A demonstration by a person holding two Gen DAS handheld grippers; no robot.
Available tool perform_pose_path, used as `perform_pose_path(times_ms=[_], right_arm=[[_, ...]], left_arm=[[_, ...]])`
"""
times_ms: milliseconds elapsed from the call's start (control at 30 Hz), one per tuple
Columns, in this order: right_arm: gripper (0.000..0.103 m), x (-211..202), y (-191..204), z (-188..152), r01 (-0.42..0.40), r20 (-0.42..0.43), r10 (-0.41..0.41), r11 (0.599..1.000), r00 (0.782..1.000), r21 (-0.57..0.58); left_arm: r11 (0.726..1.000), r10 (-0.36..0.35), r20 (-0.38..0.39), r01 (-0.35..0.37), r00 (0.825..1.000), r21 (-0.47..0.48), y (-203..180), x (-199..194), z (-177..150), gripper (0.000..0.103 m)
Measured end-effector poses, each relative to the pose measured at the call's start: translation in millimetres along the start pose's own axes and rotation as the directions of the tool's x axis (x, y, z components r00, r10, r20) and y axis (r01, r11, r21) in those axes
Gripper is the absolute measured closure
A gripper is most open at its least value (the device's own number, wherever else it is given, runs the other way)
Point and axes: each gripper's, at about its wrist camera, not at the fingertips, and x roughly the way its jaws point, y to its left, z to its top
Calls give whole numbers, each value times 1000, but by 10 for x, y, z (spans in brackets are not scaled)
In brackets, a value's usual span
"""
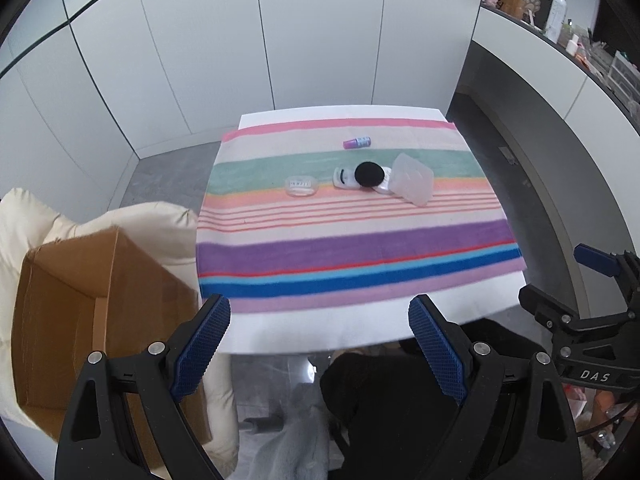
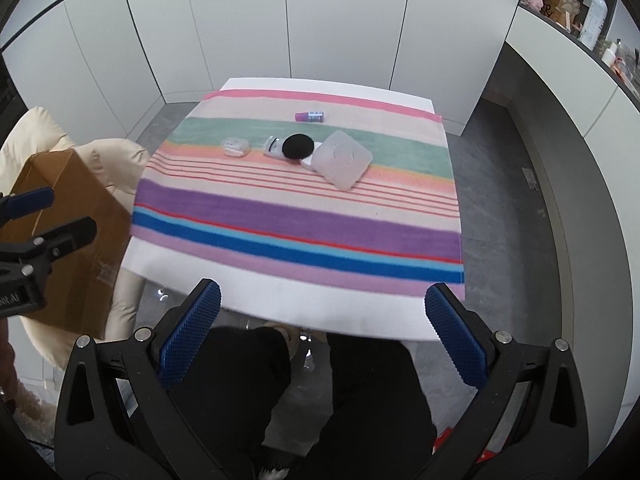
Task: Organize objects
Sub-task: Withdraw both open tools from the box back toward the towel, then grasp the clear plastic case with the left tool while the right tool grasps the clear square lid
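Surface: white top [image 1: 320, 328] covered by a striped towel [image 1: 356, 248], whose bands run pink, green, peach, purple and blue.
Left gripper: left gripper [image 1: 320, 344] hangs before the near edge of the surface, jaws wide apart, nothing between them; its side also shows at the left edge of the right wrist view [image 2: 48, 216].
Right gripper: right gripper [image 2: 322, 320] hangs before the same near edge, jaws wide apart and empty.
Small bottle: purple-capped bottle [image 1: 357, 142] lies on its side near the far pink band, apart from the other things.
Clear case: small clear case [image 1: 301, 186] lies on the green and peach bands, left of the cluster.
Cluster: black round puff [image 1: 369, 174] rests on a white item [image 1: 345, 179]; a frosted square container [image 1: 412, 179] touches them on the right, tilted.
Box: open cardboard box [image 1: 80, 320] sits left of the surface, on a cream cushion [image 1: 132, 220].
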Motion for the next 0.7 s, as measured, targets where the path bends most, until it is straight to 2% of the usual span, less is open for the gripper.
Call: perform_pose_path(times_ms=[200, 333, 500, 600, 700], right_arm=[[0, 401, -104, 277, 0, 9, 1, 1000, 1000, -6], [0, 813, -182, 501, -14, -5, 14, 1000, 1000, 0], [0, 1323, -306, 703, -40, -27, 41, 999, 999, 24], [0, 1660, -433, 803, -58, -50, 62, 996, 997, 67], [0, 1975, -598, 874, -93, -80, 109, 980, 991, 178]], left_arm=[[1000, -2, -16, 2, 1000, 14, 17, 373, 339, 11], [1000, 3, -20, -3, 1000, 30, 43, 667, 542, 11], [1000, -4, -37, 4, 999, 13, 93, 1197, 806, 11], [999, -13, -64, 11, 998, -34, 144, 1602, 961, 11], [998, 9, -94, -15, 996, -58, 177, 2010, 1071, 11]])
